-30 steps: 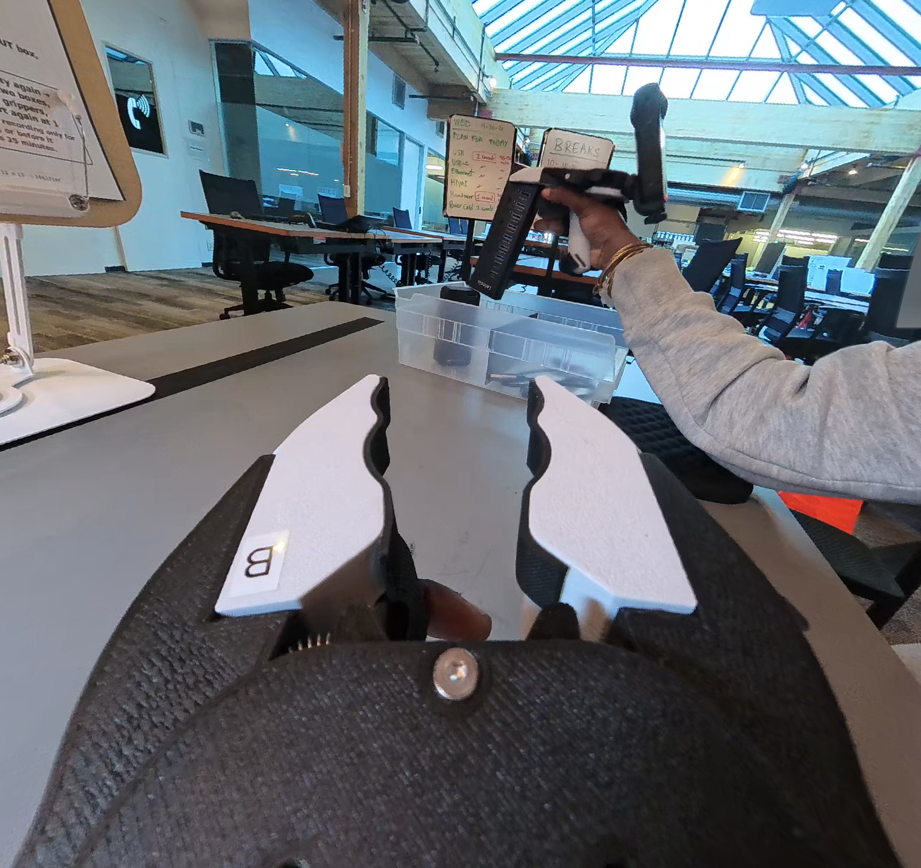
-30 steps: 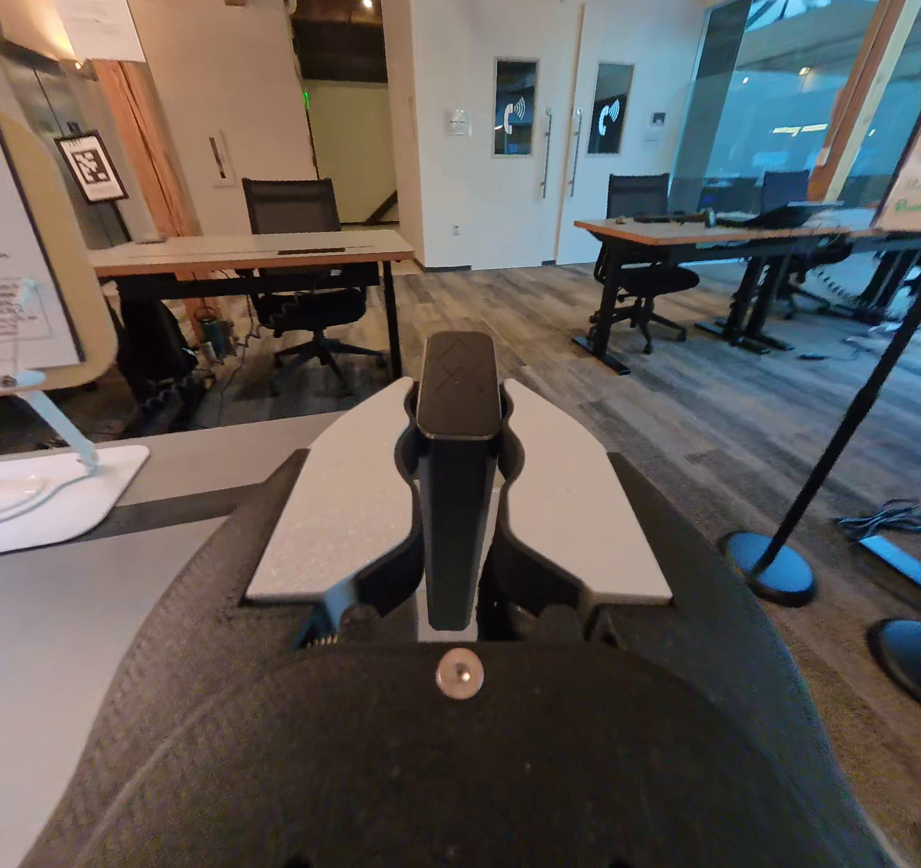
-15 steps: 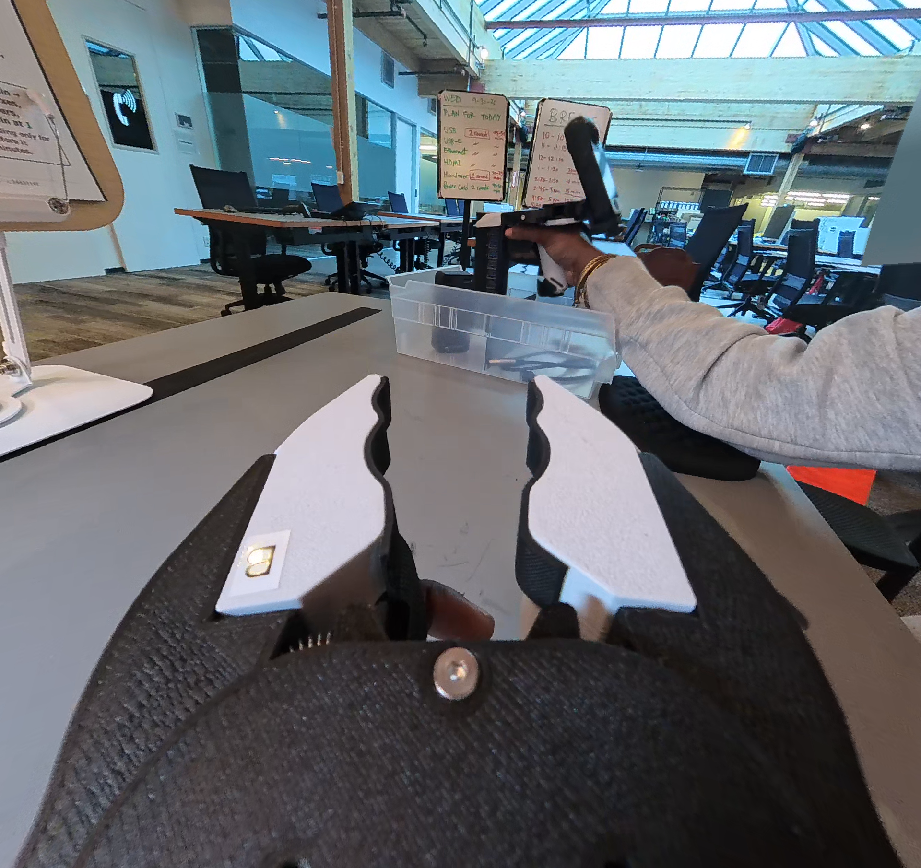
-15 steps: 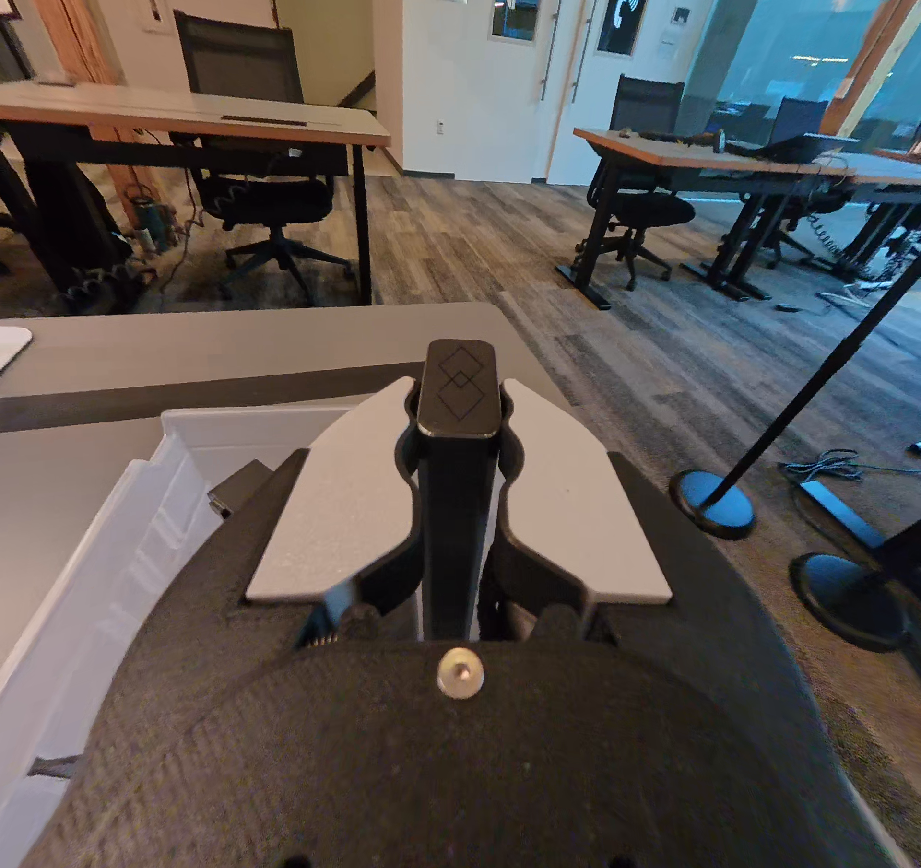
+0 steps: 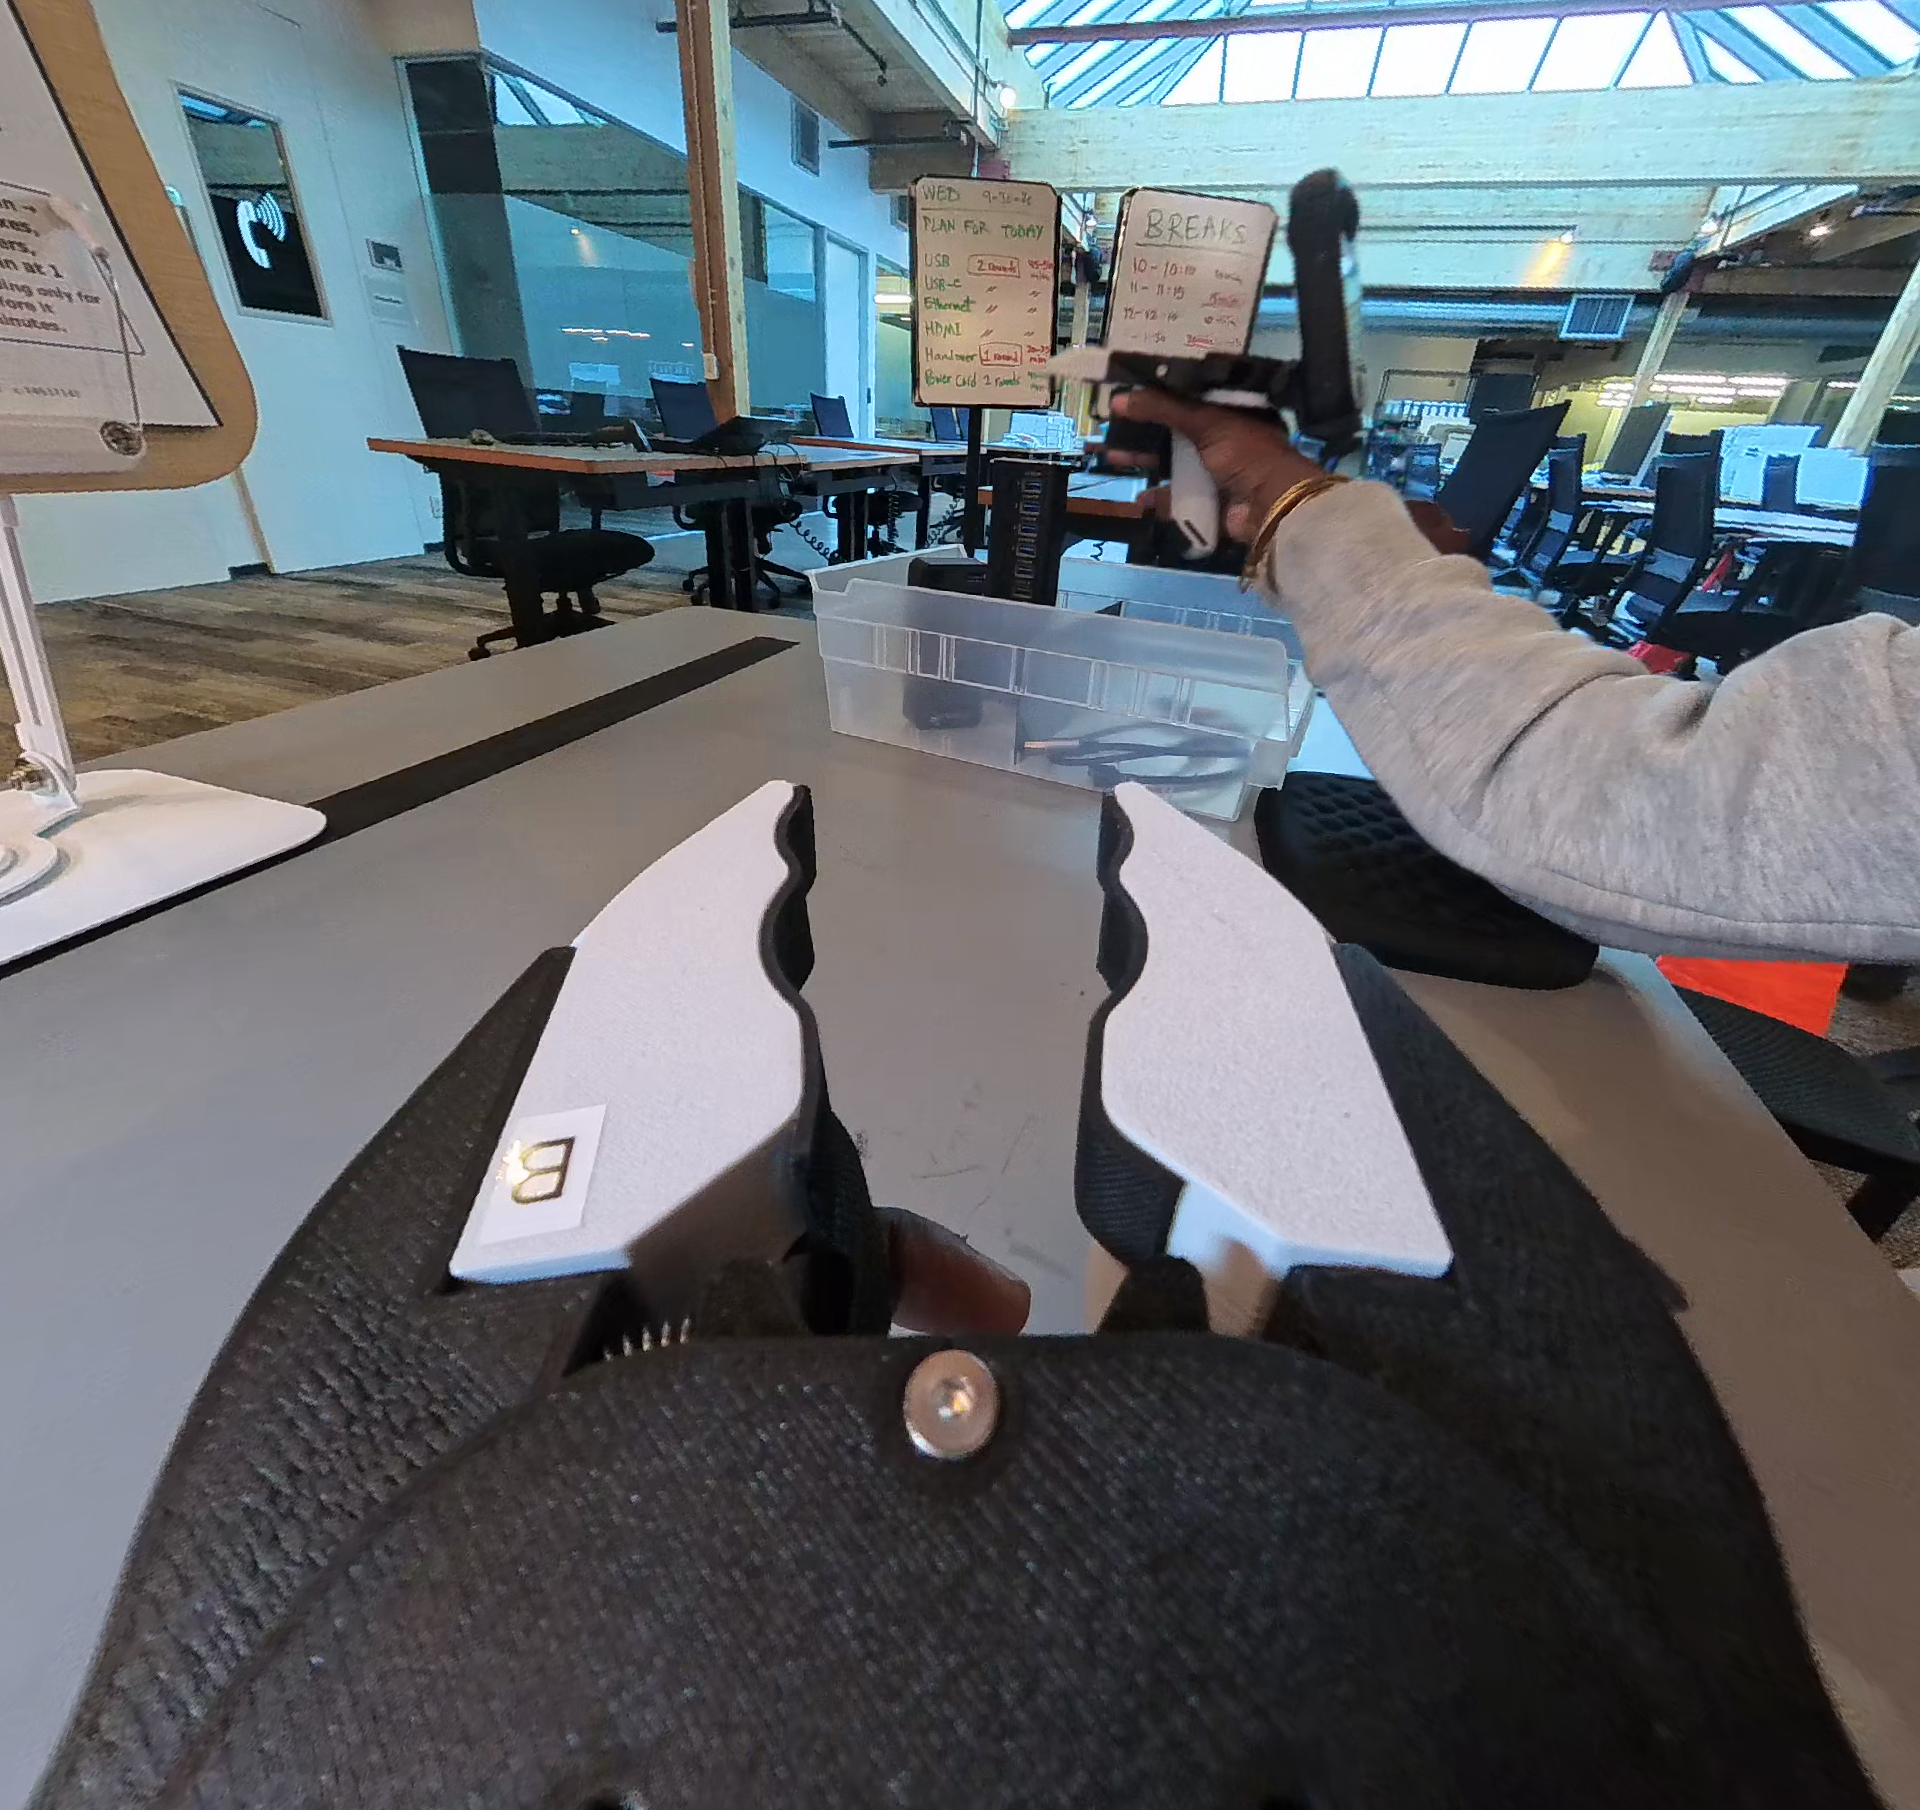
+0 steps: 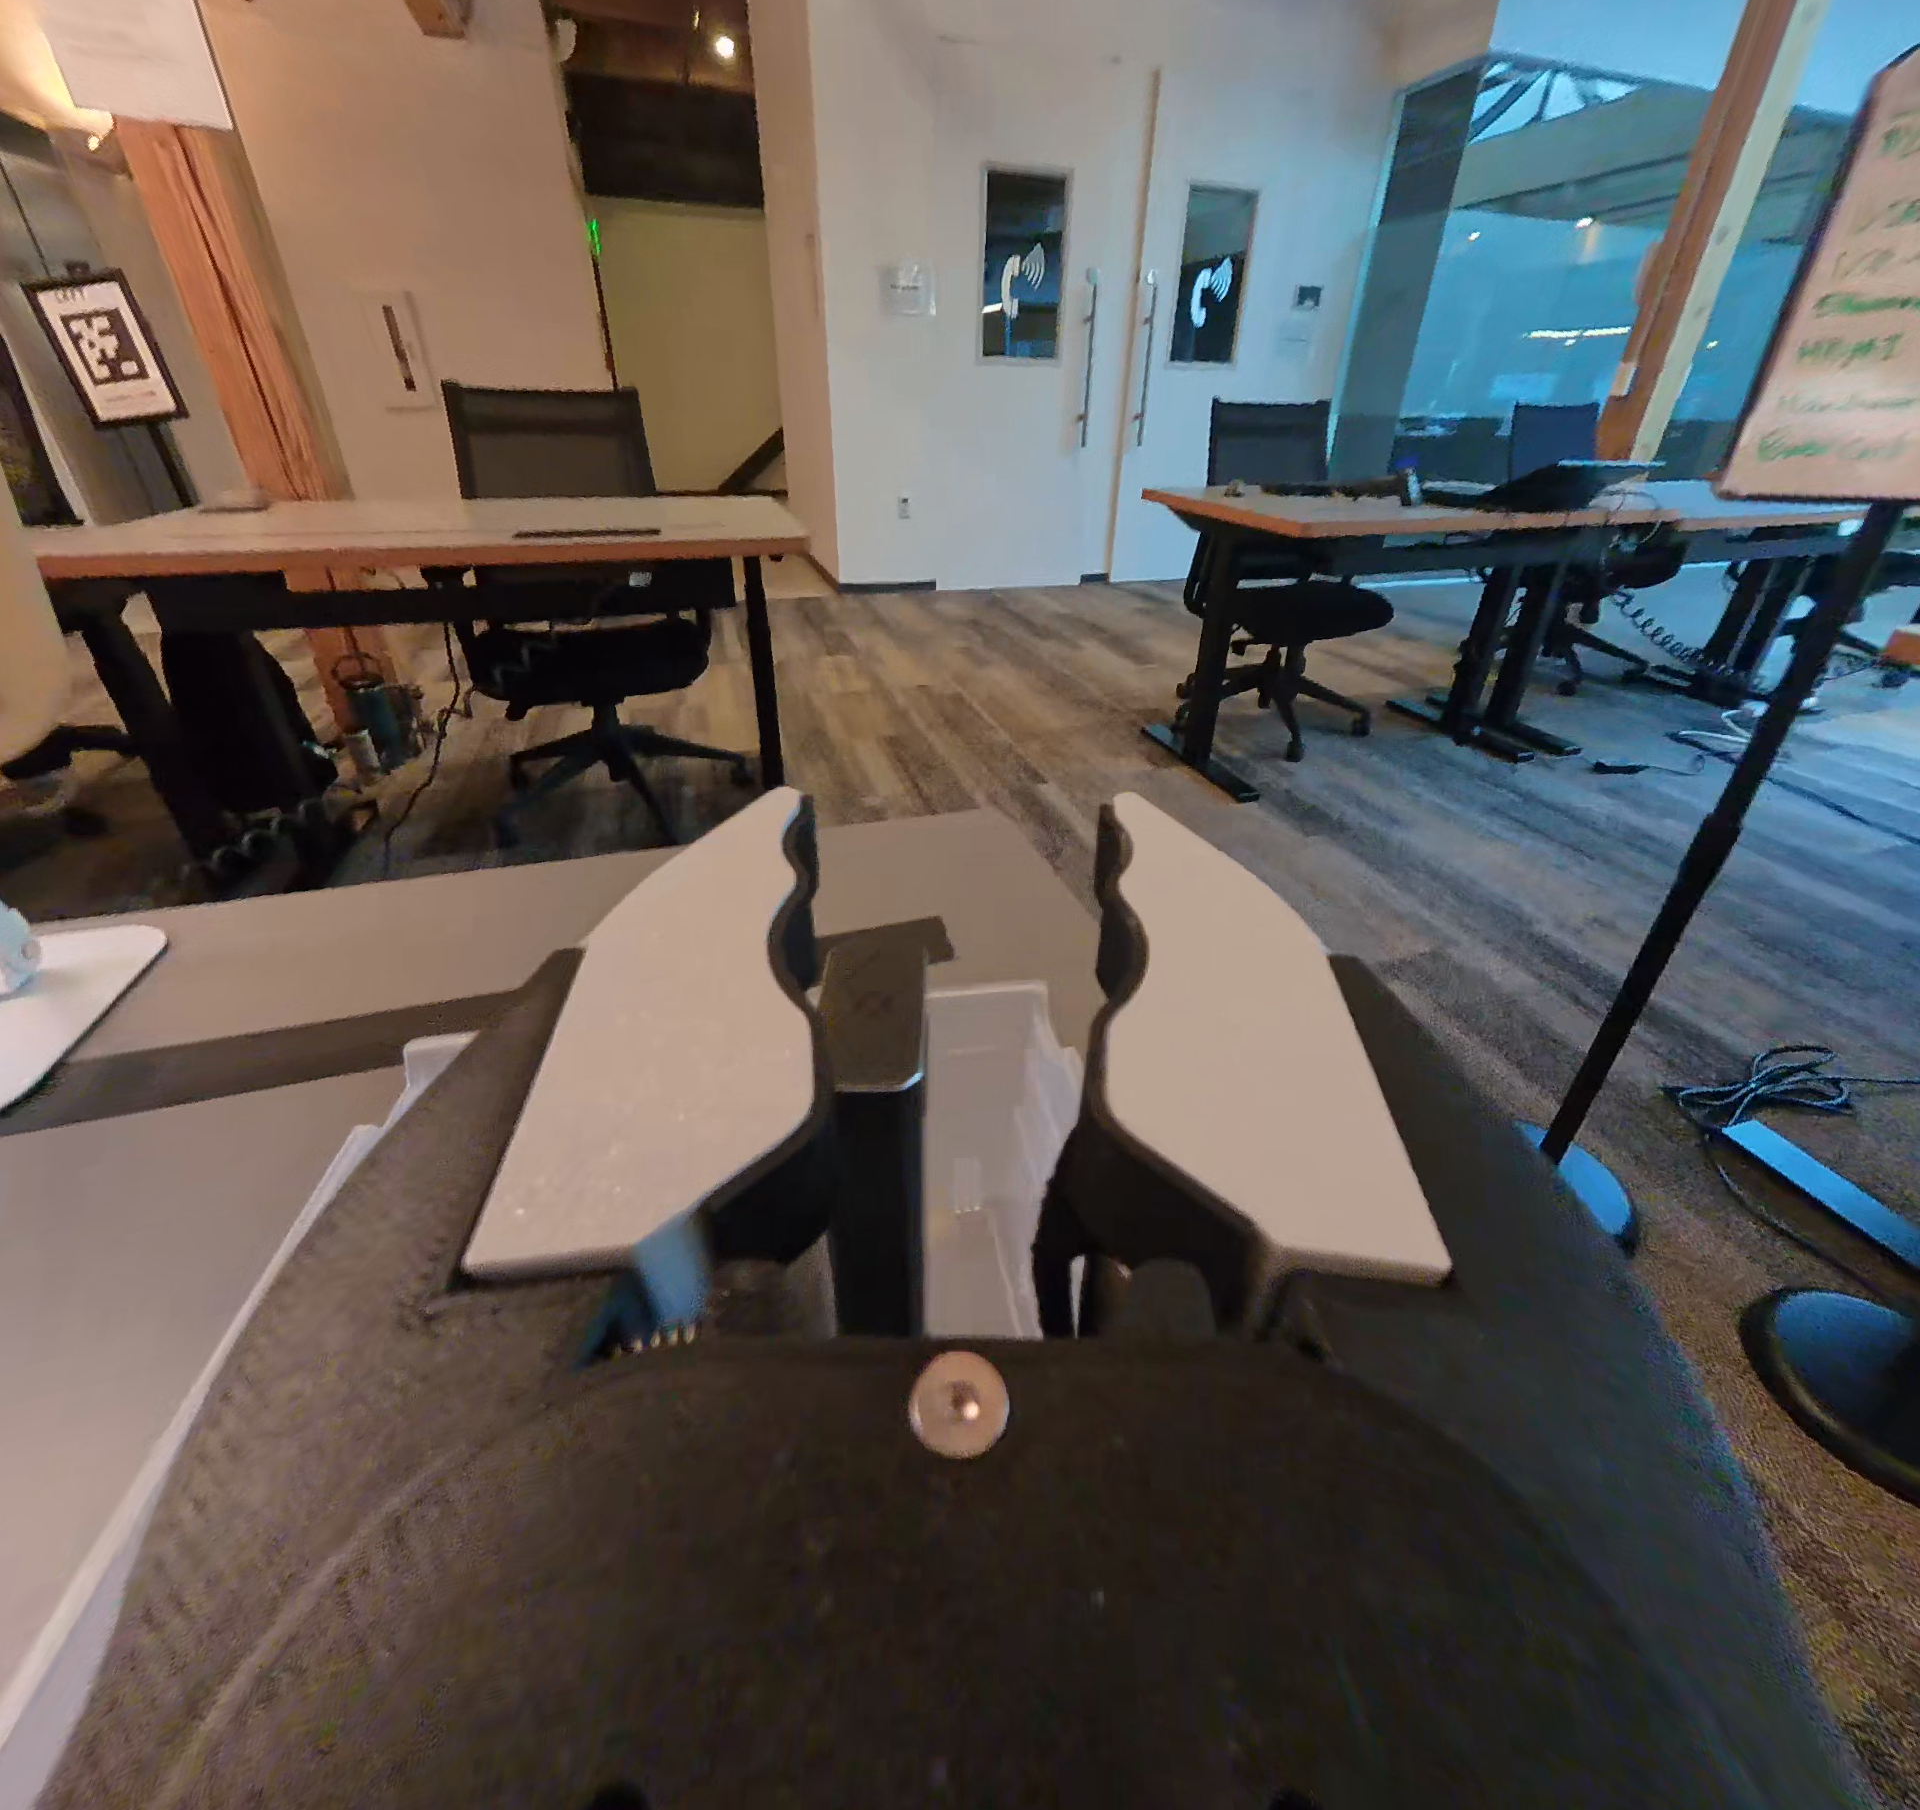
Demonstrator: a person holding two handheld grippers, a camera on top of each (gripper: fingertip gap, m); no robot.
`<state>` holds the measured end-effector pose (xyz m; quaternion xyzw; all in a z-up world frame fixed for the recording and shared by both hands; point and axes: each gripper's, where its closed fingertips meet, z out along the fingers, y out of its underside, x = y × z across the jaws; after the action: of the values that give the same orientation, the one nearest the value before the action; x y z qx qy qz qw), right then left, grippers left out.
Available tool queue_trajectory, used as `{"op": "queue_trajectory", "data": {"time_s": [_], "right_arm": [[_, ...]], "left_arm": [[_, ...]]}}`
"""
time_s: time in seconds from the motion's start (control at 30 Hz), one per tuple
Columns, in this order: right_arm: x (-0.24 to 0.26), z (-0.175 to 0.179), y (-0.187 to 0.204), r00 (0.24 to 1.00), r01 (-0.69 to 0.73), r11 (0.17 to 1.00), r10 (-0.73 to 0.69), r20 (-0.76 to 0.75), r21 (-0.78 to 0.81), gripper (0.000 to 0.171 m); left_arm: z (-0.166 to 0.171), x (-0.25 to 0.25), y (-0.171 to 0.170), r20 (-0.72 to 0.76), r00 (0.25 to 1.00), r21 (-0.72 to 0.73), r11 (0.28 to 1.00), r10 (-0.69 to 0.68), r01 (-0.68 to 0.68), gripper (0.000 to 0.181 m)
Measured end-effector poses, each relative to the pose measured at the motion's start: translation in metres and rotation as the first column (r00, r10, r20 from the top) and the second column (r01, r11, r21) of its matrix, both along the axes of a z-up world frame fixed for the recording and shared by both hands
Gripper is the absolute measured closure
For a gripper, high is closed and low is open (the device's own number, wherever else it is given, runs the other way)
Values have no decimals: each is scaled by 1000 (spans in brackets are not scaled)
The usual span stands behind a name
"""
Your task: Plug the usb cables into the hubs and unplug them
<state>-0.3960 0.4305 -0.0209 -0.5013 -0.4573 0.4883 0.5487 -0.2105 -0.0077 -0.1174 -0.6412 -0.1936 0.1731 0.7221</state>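
In the left wrist view, a clear plastic bin (image 5: 1039, 664) sits on the far part of the grey table. A black USB hub (image 5: 1023, 524) stands upright in it, with a coiled black cable (image 5: 1132, 752) and a black adapter (image 5: 940, 700). My left gripper (image 5: 956, 804) is open and empty, low over the table, well short of the bin. My right gripper (image 5: 1081, 368), in a hand with a grey sleeve, hovers above the hub. In the right wrist view my right gripper (image 6: 954, 810) is open. The hub (image 6: 873, 1085) stands free between its jaws, inside the bin (image 6: 997, 1137).
A white stand base (image 5: 135, 846) sits at the table's left, beside a black strip (image 5: 540, 737) across the top. A black mesh chair back (image 5: 1403, 887) is at the table's right edge. A whiteboard stand pole (image 6: 1714, 825) rises from the floor beyond the table. The tips of one gripper are about 50 centimetres away from the tips of the other.
My right gripper came down over the bin, opened and let go of the hub, which now stands in the bin. It then rose a little. My left gripper has hardly moved.
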Motion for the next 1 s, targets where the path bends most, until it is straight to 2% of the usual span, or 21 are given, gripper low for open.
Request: {"op": "queue_trajectory", "data": {"time_s": [0.07, 0.13, 0.23, 0.3, 0.33, 0.43, 0.57, 0.6, 0.67, 0.7, 0.8, 1.0], "right_arm": [[15, 12, 9, 1000, 8, 999, -9, -14, -42, 113], [32, 16, 17, 1000, -18, 986, 22, 21, -167, 105], [56, 3, 20, 969, -61, 924, 145, 199, -377, 106], [66, -11, 19, 926, -76, 920, 208, 315, -385, 108], [70, -24, 20, 887, -70, 939, 213, 411, -336, 108], [81, -78, 30, 667, -109, 978, 206, 716, -180, 113], [93, -138, 46, 394, -239, 965, 195, 898, -105, 109], [98, -149, 51, 344, -267, 960, 179, 922, -87, 109], [108, -166, 43, 265, -353, 926, 236, 935, -134, 111], [110, -171, 42, 253, -373, 917, 246, 936, -141, 114], [108, -174, 37, 242, -384, 904, 297, 924, -190, 147], [108, -175, 37, 217, -383, 916, 215, 952, -120, 154]], "left_arm": [[0, 0, 0, 0, 1000, -1, 1000, 1, -1, 129], [-1, 0, 0, 0, 1000, -4, 1000, 0, 0, 129], [-3, -1, 0, -3, 1000, -18, 1000, 7, -7, 129], [-3, -3, -2, -13, 1000, -25, 999, 23, -24, 129], [-1, -3, -2, -17, 1000, -23, 999, 26, -26, 129], [8, 3, -1, -35, 999, -32, 999, 24, -26, 129], [34, 22, 5, -84, 996, -51, 999, 13, -17, 129], [42, 28, 5, -101, 995, -43, 999, 18, -23, 129], [54, 41, 3, -134, 991, -18, 999, 27, -30, 130], [60, 47, 1, -148, 989, -5, 1000, 30, -31, 131], [70, 61, -7, -179, 983, 16, 999, 49, -47, 132], [80, 75, -30, -199, 975, 41, 995, 100, -94, 133]]}}
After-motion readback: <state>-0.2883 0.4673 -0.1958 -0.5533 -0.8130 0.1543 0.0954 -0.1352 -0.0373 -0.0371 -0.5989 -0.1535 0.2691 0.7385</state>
